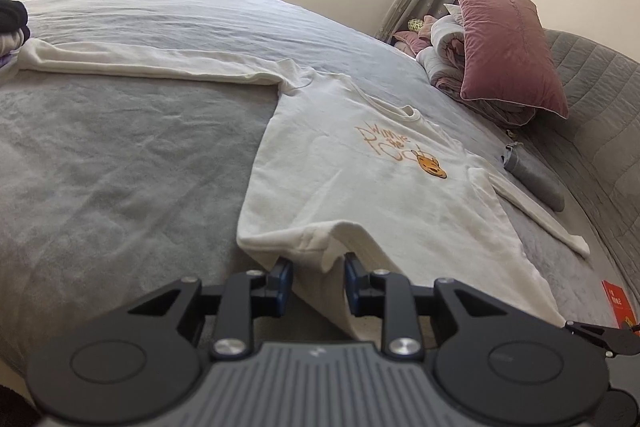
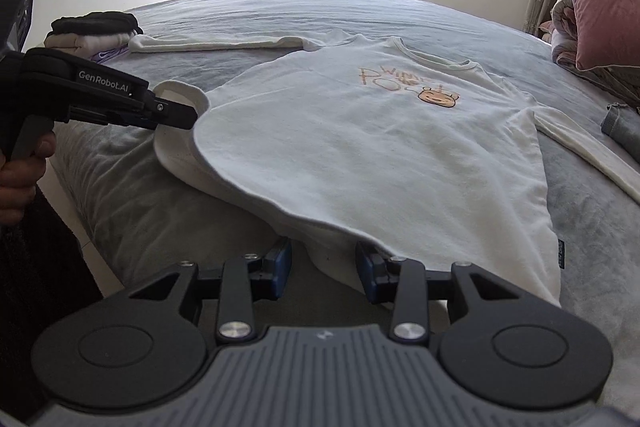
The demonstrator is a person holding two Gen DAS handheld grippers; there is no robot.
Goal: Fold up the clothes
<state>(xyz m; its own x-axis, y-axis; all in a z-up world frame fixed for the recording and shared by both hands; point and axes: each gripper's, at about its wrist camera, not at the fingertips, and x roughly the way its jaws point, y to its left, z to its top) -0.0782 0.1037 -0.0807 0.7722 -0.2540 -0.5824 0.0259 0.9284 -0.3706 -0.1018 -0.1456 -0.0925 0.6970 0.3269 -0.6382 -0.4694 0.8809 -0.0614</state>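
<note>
white long-sleeved shirt spread flat on grey bed, near hem lifted | left gripper jaws apart around hem fold | right gripper jaws apart at hem

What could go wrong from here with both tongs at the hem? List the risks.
1. The left tongs sit at a bunched hem corner of the white long-sleeved shirt; lifting from there could carry the wrinkle into the fold.
2. The right tongs are open around the hem, so the cloth may slip on lifting.
3. The far sleeve ends beside the folded clothes stack; dragging the shirt might disturb it.
</note>
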